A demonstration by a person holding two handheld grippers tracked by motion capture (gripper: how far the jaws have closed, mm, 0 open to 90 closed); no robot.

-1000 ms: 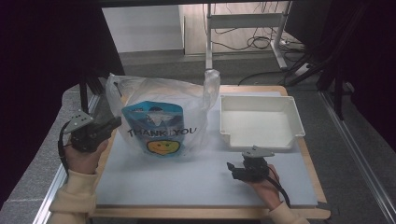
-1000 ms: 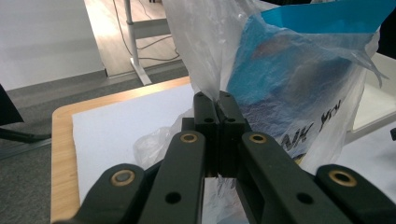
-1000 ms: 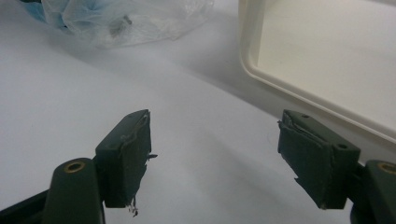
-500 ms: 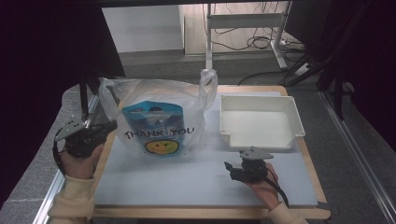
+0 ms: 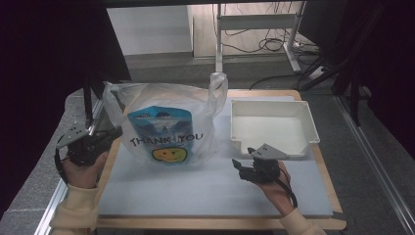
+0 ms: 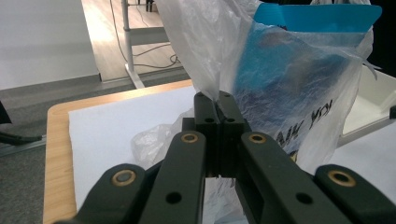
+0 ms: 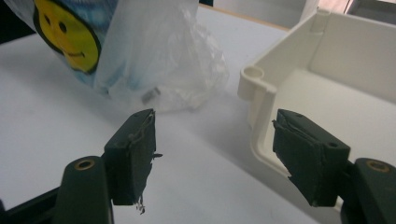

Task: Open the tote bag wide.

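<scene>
Plastic bag [image 5: 169,125] upright near tabletop [image 5: 215,196] left edge, left hand-held gripper [image 5: 115,133] clamped on its film, right hand-held gripper [image 5: 238,166] jaws apart, just closing slightly, nothing between them, beside white tray [image 5: 274,125].

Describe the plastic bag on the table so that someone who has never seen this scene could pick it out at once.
On the wooden table lies a pale mat, and the plastic bag stands on its left half, beside the empty white tray. It is thin and see-through, printed THANK YOU over a yellow smiley, with a blue packet inside. The left gripper pinches its edge.
</scene>
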